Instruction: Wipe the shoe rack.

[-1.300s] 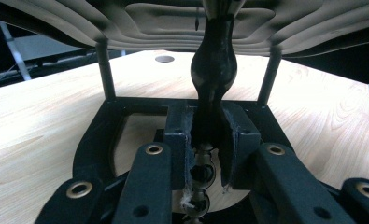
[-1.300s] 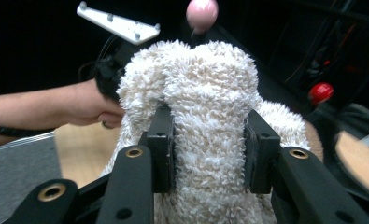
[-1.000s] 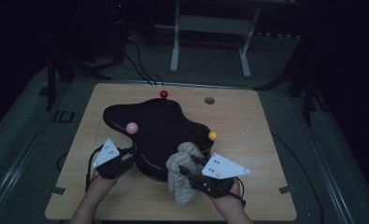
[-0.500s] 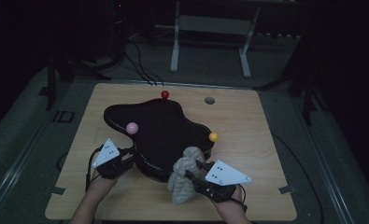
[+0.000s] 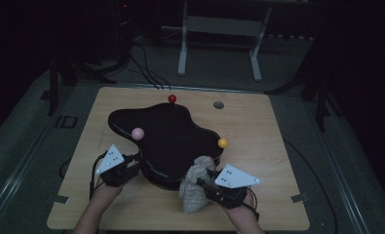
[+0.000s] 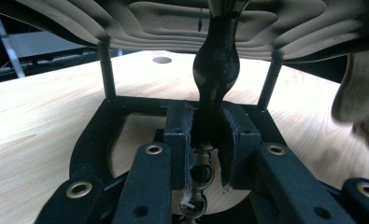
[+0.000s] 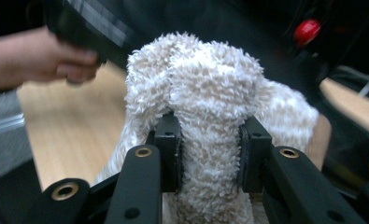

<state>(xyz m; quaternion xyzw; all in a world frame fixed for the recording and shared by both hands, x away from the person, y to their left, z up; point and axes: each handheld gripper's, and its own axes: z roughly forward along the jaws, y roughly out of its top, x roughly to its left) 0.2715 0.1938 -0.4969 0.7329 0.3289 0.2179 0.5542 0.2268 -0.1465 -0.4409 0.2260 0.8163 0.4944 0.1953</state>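
No readable text, label, brand, number or sign anywhere.

The table [image 5: 258, 122] is a pale wooden top with a small round hole [image 5: 219, 105] at about one o'clock from its middle. A black stand [image 5: 170, 139] with a wavy-edged top sits on it at centre, spreading toward six o'clock. A fluffy cloth [image 5: 194, 187] touches the wood at six o'clock.

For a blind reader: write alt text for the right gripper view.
The right gripper clamps a fluffy cream-white terry cloth between its black jaws above a light wooden table. A hand is at upper left, a small red ball upper right.
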